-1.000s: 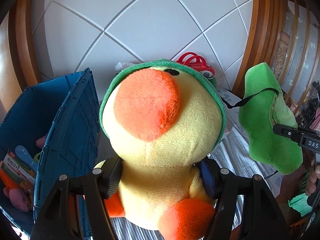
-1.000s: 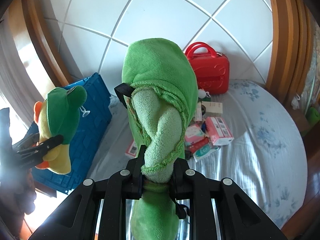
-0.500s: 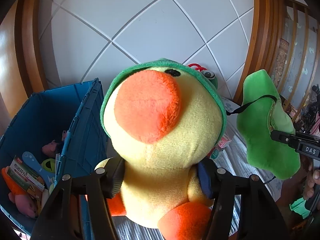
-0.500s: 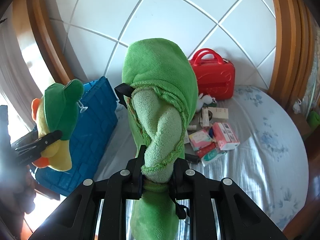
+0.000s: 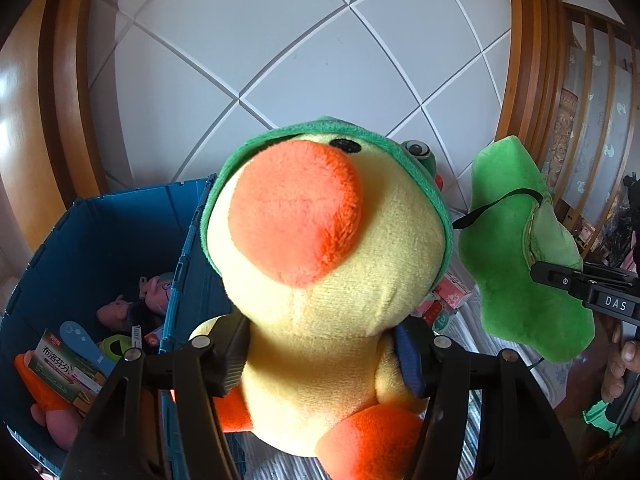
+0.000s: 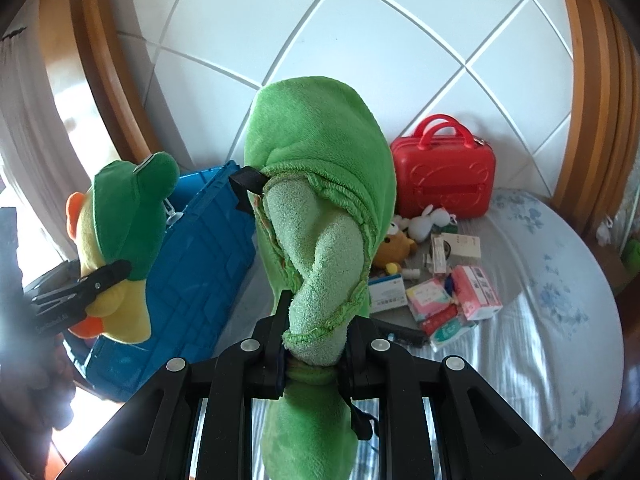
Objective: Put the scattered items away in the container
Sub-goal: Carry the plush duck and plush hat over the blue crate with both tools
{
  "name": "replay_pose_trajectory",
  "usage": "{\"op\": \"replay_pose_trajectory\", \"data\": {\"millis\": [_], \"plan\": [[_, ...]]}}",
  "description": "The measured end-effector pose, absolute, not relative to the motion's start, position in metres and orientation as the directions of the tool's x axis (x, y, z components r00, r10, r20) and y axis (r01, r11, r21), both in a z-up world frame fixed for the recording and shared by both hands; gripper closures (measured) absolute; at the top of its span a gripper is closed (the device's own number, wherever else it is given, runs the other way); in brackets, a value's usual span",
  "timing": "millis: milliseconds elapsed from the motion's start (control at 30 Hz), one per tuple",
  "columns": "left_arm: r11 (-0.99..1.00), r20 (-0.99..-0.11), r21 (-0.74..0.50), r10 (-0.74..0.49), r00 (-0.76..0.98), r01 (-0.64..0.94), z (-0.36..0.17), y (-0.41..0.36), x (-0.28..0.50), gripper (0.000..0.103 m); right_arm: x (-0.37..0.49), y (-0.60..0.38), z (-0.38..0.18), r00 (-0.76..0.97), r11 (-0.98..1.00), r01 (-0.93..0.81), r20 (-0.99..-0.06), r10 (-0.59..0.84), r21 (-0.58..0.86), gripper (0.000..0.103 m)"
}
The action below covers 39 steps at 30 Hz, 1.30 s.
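Note:
My left gripper [image 5: 320, 356] is shut on a yellow plush duck [image 5: 332, 280] with an orange beak and a green frog hood, held up in the air beside the blue crate [image 5: 100, 248]. The crate, open on the left, holds several toys and boxes. In the right wrist view the same duck [image 6: 120, 248] hangs at the left, in front of the blue crate [image 6: 200, 256]. My right gripper [image 6: 316, 356] is shut on a green plush slipper [image 6: 320, 200], which stands up between its fingers. That slipper [image 5: 516, 248] also shows at the right of the left wrist view.
On the flowered bed sheet [image 6: 540, 300] lie a red toy suitcase [image 6: 444, 172], small plush animals [image 6: 404, 240] and several boxes and packets [image 6: 448, 292]. A white quilted headboard [image 6: 360, 40] with wooden frame stands behind. A hand [image 5: 620, 368] shows at the right edge.
Both grippers have moved left toward the crate with their toys; more of the crate's inside now shows in the left wrist view, and the scattered items have slid right in the right wrist view.

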State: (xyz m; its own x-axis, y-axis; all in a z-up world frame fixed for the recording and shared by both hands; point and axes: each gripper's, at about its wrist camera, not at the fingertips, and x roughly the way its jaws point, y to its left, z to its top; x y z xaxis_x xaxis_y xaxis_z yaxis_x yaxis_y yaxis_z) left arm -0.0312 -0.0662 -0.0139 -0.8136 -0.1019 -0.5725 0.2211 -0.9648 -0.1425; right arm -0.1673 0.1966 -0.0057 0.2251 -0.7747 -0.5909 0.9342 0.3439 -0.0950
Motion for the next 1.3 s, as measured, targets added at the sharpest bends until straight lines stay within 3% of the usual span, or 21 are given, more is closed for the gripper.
{"op": "replay_pose_trajectory", "data": {"millis": [1300], "plan": [[-0.912, -0.558, -0.215, -0.178, -0.811, 0.348, -0.005, -0.249, 0.034, 0.042, 0.051, 0.178, -0.016, 0.337, 0.512, 0.844, -0.585, -0.738, -0.159, 0.083]]}}
